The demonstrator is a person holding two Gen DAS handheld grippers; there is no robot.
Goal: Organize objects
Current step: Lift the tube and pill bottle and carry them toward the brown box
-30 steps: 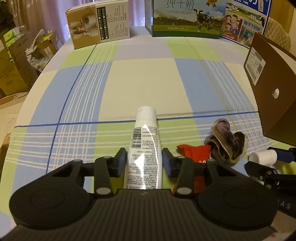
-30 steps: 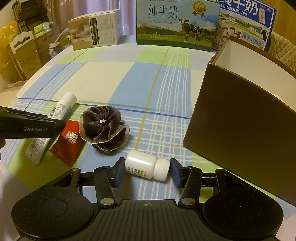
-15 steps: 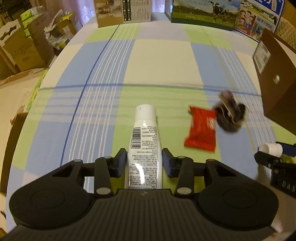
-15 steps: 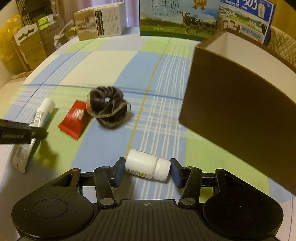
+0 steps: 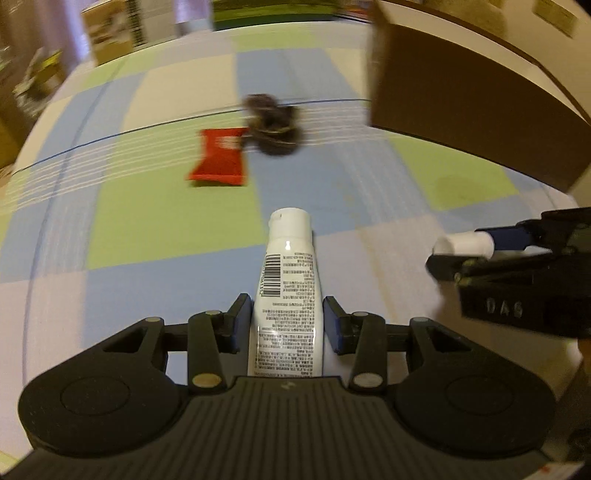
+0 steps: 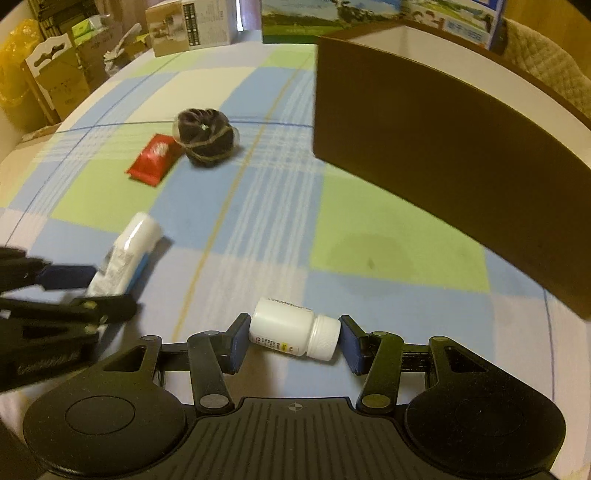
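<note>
So the tabletop (image 6: 388, 254) has a plaid cloth on it, big blocks of pale green, light blue and cream with thin blue and white lines running through. A red snack packet (image 6: 156, 158) lies flat on it, and a dark brown hair scrunchie (image 6: 207, 137) sits right against the packet's far end. Off to the right there's an open brown cardboard box (image 6: 443, 147), well apart from those two. Way at the back edge stand a tan product box (image 6: 190, 27) and a green milk carton case with a cow and pasture print (image 6: 325, 14).
</note>
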